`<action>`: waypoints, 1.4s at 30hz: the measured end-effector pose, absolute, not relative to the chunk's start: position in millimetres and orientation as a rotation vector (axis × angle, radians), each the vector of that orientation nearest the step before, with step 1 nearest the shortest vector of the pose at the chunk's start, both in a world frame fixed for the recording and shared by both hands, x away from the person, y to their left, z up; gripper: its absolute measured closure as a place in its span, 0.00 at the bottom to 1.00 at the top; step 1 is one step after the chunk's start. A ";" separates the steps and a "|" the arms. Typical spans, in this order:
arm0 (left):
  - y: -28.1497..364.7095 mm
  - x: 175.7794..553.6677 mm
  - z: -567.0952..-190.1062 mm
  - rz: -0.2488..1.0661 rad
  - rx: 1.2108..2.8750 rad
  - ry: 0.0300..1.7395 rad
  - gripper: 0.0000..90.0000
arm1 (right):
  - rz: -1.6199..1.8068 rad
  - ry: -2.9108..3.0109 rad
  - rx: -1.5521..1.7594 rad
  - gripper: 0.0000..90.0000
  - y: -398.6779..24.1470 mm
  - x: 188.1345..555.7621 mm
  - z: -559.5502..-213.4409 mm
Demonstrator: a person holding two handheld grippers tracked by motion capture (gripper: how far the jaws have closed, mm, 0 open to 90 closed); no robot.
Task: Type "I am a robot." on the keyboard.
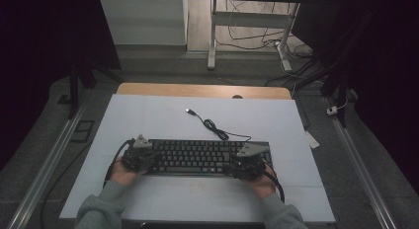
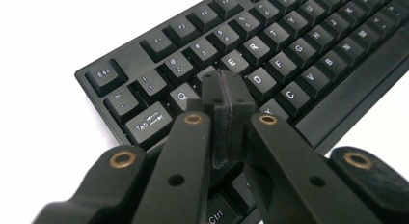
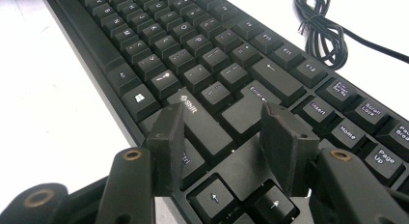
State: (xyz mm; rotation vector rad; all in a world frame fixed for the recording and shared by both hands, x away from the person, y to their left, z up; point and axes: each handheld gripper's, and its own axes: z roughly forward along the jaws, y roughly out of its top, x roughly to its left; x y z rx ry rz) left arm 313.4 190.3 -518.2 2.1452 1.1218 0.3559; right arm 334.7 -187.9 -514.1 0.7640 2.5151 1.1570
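A black keyboard (image 1: 207, 157) lies flat on the white surface (image 1: 163, 120), near its front edge and about midway between the left and right edges, its long side running parallel to that front edge. Its black cable (image 1: 217, 129) leaves the back of the keyboard and runs in a bundled coil toward the far edge, ending in a plug (image 1: 189, 111) lying on the white.

The left gripper (image 2: 228, 96) sits over the keyboard's left end; its jaws are pressed together with nothing between them, tips just above the keys beside Q and E.

The right gripper (image 3: 224, 122) is over the right end, its jaws apart at a middling width, empty, hovering above the Shift and Enter keys.
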 end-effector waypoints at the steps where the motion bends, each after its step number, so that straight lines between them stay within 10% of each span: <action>1: 190.0 313.5 -518.7 0.355 2.148 1.123 0.99 | 1.159 2.515 0.763 0.57 -187.7 334.8 -514.3; 42: 203.4 312.0 -510.0 0.393 2.023 1.164 0.95 | 1.143 2.517 0.762 0.57 -186.6 335.1 -515.4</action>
